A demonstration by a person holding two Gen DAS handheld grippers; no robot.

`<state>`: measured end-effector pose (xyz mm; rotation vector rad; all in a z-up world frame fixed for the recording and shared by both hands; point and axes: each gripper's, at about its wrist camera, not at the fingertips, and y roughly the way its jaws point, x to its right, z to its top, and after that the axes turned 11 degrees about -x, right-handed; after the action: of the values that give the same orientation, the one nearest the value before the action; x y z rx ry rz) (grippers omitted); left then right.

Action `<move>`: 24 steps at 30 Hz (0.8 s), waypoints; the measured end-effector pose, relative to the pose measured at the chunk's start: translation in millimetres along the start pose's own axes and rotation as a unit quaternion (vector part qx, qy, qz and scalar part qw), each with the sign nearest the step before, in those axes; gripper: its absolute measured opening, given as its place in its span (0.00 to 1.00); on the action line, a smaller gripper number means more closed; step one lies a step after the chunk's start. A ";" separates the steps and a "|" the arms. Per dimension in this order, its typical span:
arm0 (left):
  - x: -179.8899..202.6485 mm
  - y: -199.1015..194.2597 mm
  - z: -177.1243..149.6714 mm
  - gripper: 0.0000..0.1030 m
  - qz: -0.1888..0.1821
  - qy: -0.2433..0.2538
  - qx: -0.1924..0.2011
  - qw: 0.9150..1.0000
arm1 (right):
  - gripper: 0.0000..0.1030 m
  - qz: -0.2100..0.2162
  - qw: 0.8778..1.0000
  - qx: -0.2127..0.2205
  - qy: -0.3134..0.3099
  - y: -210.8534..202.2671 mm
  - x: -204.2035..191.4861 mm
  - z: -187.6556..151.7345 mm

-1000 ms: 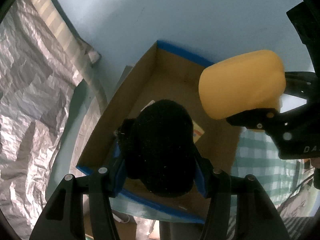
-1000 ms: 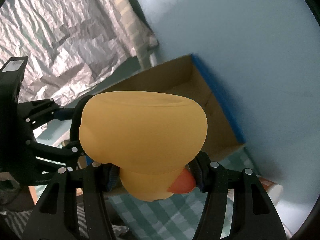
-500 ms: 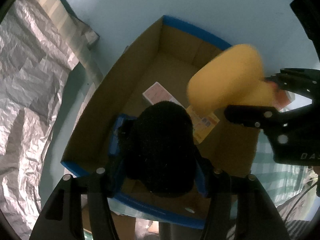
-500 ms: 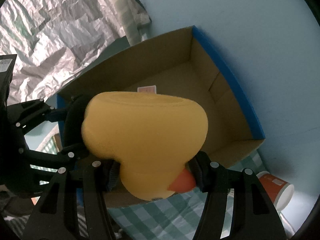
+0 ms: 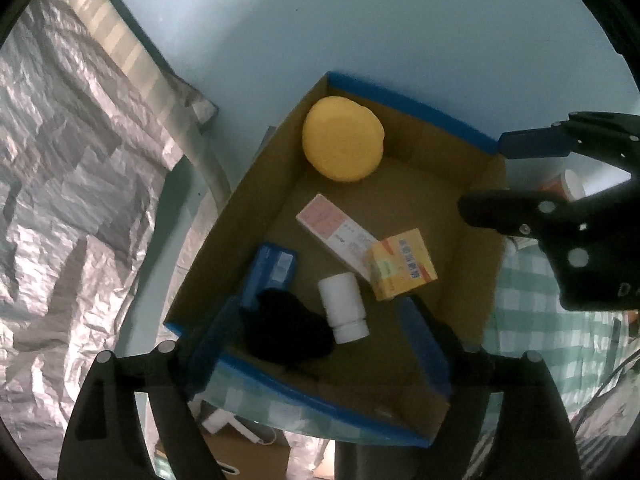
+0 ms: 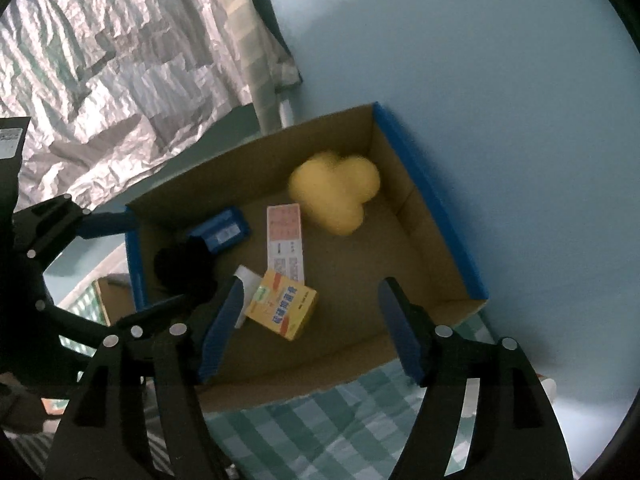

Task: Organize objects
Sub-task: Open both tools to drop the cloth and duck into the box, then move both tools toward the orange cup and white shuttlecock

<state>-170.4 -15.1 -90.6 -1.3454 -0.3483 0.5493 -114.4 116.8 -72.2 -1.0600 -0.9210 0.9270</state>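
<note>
Left wrist view looks down into an open brown cardboard box with blue outer edges [image 5: 472,264], which sits on a green-and-white checked cloth over the bench [image 5: 528,320]. The left tongs [image 5: 320,344] are spread wide and grip nothing; a black fuzzy lump [image 5: 286,330] lies on the box floor in the near left corner, between the blue pads but free of them. A yellow rubber duck [image 5: 342,144] rests in the far left corner, touching the wall. Between them lie a flat pink-and-white carton [image 5: 334,230], a yellow-and-orange small box [image 5: 402,264] leaning on its right end, a white plastic bottle [image 5: 344,306] on its side just beside the black lump, and a blue flat packet [image 5: 270,270] propped against the left wall. The right tongs [image 5: 484,176] hang over the box's right wall, released. Right wrist view shows the right tongs [image 6: 310,328] parted over the near part of the box, the duck [image 6: 336,194] blurred in the far corner.
</note>
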 end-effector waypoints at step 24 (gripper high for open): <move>66.5 -33.1 -9.2 0.85 -0.036 0.055 0.028 0.997 | 0.75 -0.025 0.999 0.018 0.023 -47.6 36.4 -50.7</move>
<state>-104.8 10.4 -65.0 -1.2991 -0.2885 0.4213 -47.5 125.4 -32.2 -1.0193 -0.8862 0.8726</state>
